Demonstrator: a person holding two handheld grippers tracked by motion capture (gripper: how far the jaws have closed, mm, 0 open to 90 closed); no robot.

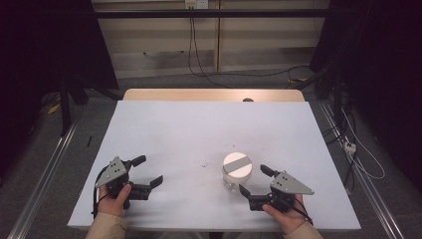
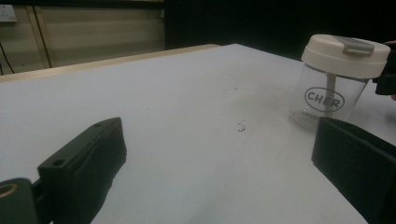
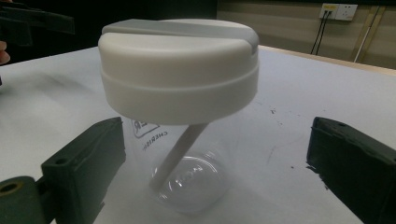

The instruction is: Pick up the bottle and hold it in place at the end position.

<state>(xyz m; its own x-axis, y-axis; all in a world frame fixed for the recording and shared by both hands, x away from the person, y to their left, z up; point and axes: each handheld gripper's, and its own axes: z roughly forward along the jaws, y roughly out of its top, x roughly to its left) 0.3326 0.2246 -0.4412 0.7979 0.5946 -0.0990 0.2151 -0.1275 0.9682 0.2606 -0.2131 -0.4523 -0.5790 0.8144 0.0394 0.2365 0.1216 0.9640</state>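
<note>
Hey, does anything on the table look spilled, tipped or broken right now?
Nothing stands out. The clear cup stands upright with its white lid on, and the white tabletop shows just a few small dark specks.

Clear jar — oval logo reads "CHER".

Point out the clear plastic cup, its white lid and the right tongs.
Clear plastic cup (image 2: 322,100), left gripper view, printed wall.
White round lid (image 3: 180,70), right gripper view, side rim.
Right tongs (image 1: 255,180), high view, between the fingertips.
</note>
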